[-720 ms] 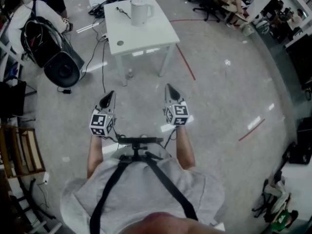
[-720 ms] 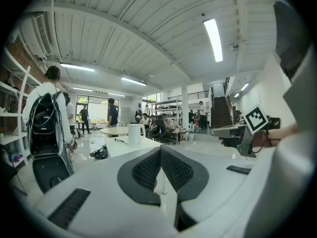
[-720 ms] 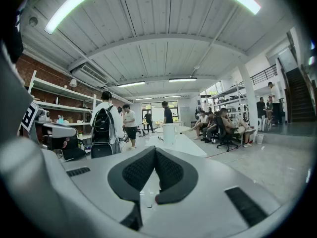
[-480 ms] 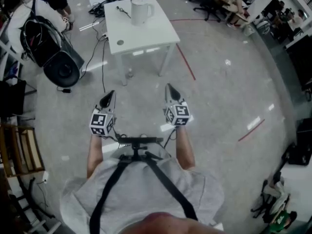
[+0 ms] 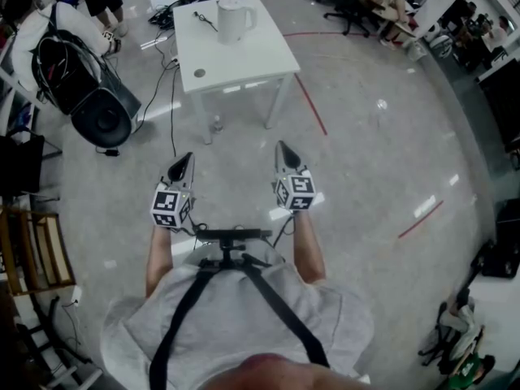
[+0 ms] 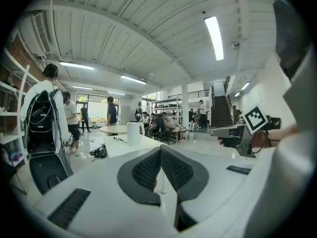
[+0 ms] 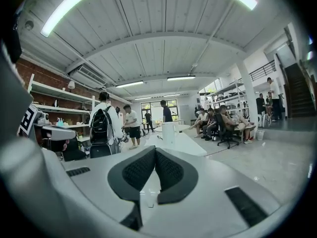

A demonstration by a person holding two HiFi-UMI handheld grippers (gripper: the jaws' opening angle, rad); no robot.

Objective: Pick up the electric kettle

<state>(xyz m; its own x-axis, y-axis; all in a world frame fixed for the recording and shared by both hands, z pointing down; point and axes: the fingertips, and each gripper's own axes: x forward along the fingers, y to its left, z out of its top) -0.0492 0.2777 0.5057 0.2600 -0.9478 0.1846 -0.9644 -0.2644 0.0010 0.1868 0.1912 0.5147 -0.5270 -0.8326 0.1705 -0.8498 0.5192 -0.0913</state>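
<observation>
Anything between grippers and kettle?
Nothing visible blocks it. Open floor lies between the left gripper, the right gripper and the white table; the electric kettle stands at its far end, a small round disc nearer, off to the left.

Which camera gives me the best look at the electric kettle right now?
The head view: the kettle stands whole and unblocked at the far end of the white table. The left gripper view shows the kettle small and distant, left of the jaw tips; the right gripper view shows it small too, just above them.
</observation>
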